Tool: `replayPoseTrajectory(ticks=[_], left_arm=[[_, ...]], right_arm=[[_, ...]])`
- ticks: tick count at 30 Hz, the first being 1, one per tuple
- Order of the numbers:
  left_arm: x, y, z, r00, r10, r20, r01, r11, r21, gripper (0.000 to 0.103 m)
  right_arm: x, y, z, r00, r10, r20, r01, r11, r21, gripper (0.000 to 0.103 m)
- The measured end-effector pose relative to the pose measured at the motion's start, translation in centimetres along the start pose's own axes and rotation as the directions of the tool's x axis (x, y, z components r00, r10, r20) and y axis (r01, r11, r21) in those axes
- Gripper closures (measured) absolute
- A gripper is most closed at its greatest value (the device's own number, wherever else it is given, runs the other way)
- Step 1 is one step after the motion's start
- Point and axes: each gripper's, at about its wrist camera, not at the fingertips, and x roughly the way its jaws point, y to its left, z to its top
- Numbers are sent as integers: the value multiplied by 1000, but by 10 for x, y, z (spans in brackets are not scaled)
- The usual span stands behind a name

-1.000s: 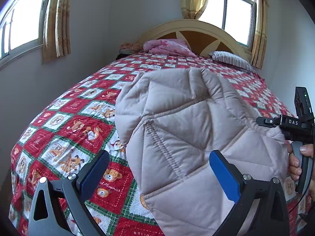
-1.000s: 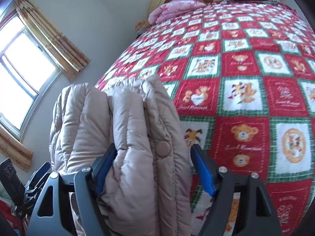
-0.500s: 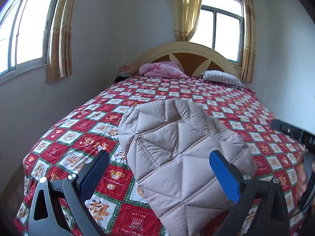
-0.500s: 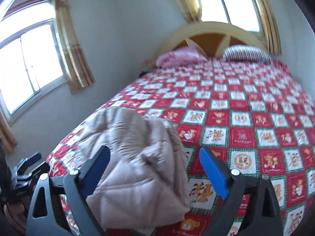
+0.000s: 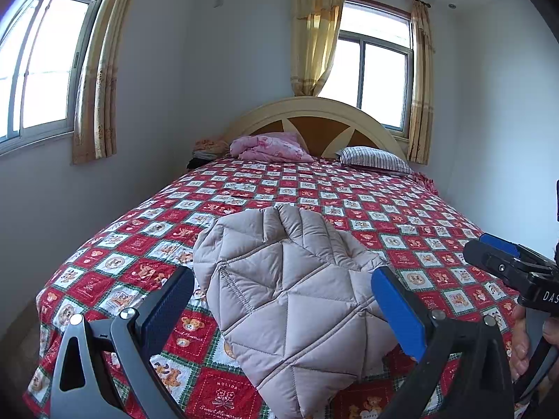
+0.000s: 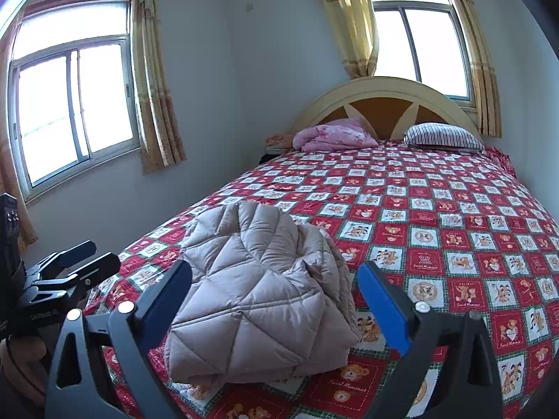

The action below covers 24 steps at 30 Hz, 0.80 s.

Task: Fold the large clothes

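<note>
Fingers on both grippers are spread wide with nothing between them: the left gripper (image 5: 281,309) and the right gripper (image 6: 274,300) both hang back off the near edge of the bed, well clear of the cloth.

So the beige quilted puffer jacket (image 5: 290,293) is sitting folded into a chunky bundle on the red and green checked teddy-bear bedspread (image 6: 454,237), at the near left corner of the bed. Looks pretty much done to me.

What bugs me is how close that bundle sits to the near edge. Puffy padding like that wants to spring back, so I'd guess the top layer could creep open, and the right side (image 6: 335,279) already looks loose and wavy. If it unrolls toward the near edge, the slippery shell might drag the whole thing off the bed. Hard to tell from this fisheye warp whether its near end actually overhangs.

Pink crumpled blanket (image 6: 332,136) and striped pillow (image 6: 443,136) are way off at the headboard, no issue there.
</note>
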Motion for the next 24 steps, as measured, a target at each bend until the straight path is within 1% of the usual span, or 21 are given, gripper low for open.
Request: replayPoseTrajectory(ticks=[8,24], left_arm=[[0,2,-1,1000,3,0,-3,1000,-8,1],[0,1,0,1000,20,3,-20,1000,2,1]], right_arm=[[-6,6,-2,1000,6,18,-6,1000,-12,4],[-7,7,-3,1000,4,25,-4,1000,-13,4]])
